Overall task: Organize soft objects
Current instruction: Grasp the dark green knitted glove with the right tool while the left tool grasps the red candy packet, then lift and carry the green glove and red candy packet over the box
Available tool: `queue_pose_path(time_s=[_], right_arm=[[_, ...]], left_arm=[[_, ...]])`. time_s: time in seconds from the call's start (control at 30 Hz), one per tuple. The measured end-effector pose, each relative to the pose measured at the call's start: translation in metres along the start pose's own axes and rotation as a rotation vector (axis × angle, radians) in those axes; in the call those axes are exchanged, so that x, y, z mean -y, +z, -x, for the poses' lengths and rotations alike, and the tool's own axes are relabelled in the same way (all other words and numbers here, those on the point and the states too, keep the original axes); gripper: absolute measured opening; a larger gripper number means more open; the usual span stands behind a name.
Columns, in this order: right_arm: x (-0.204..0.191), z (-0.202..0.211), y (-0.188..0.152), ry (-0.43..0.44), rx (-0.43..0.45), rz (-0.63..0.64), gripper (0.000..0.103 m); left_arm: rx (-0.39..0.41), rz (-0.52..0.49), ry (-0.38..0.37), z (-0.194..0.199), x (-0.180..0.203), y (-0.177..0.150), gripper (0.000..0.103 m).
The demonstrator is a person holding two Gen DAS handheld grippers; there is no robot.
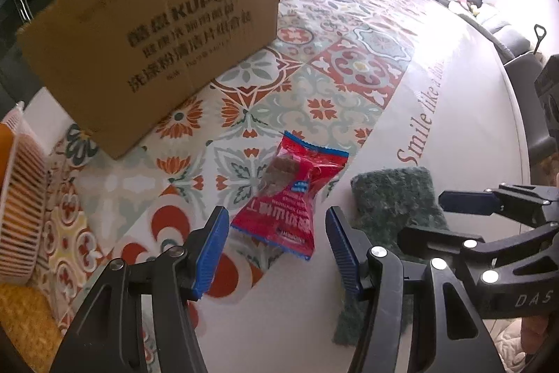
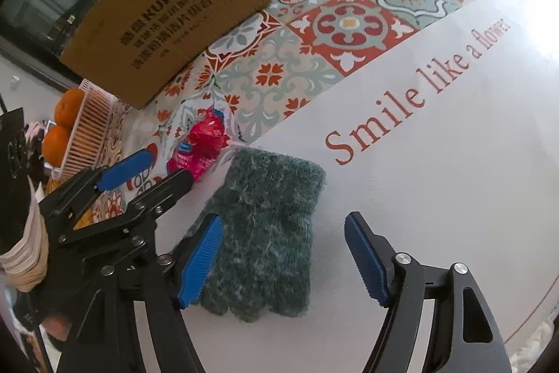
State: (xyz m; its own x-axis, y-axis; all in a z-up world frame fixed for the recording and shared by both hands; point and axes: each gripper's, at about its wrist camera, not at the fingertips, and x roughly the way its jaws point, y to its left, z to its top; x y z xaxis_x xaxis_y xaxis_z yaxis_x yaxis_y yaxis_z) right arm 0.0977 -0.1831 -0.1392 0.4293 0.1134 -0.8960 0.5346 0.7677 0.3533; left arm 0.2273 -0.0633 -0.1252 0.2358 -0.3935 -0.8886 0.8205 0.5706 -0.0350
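A red snack packet [image 1: 288,194] lies on the patterned tablecloth; it also shows in the right wrist view [image 2: 202,145]. My left gripper [image 1: 276,250] is open, its blue fingers on either side of the packet's near end, just above the table. A dark green knitted glove [image 2: 262,233] lies flat on the white part of the cloth, right of the packet; it also shows in the left wrist view [image 1: 391,201]. My right gripper [image 2: 283,257] is open over the glove's finger end, its left pad above the glove's edge.
A brown cardboard box [image 1: 150,34] stands behind the packet, also in the right wrist view [image 2: 164,13]. A slatted basket [image 2: 87,135] holding oranges [image 2: 68,107] sits at the left. The tablecloth [image 2: 436,145] reads "Smile like a flower".
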Motion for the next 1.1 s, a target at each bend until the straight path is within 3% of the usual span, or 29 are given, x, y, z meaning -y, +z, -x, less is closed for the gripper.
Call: queue_pose_path(time_s=[0.2,0.37,0.4,0.73,1.1], right_arm=[[-0.001,-0.008,0.005,0.011,0.000,0.031,0.062],[-0.003,-0.009,0.007,0.018,0.002,0.068,0.050],[-0.002,-0.009,0.008,0.020,0.003,0.075,0.047],[-0.004,0.005,0.012,0.046,0.051,0.162,0.021],[0.000,0.031,0.006,0.099,0.109,0.220,0.017]], left_arm=[[-0.016,0.012,-0.043,-0.017,-0.004,0.004,0.057],[-0.010,0.032,-0.052,-0.022,-0.004,0.005,0.056],[-0.008,0.038,-0.052,-0.022,-0.005,0.005,0.051],[0.019,0.146,-0.034,-0.011,0.000,-0.004,0.039],[0.103,0.336,0.062,0.028,0.007,-0.026,0.038]])
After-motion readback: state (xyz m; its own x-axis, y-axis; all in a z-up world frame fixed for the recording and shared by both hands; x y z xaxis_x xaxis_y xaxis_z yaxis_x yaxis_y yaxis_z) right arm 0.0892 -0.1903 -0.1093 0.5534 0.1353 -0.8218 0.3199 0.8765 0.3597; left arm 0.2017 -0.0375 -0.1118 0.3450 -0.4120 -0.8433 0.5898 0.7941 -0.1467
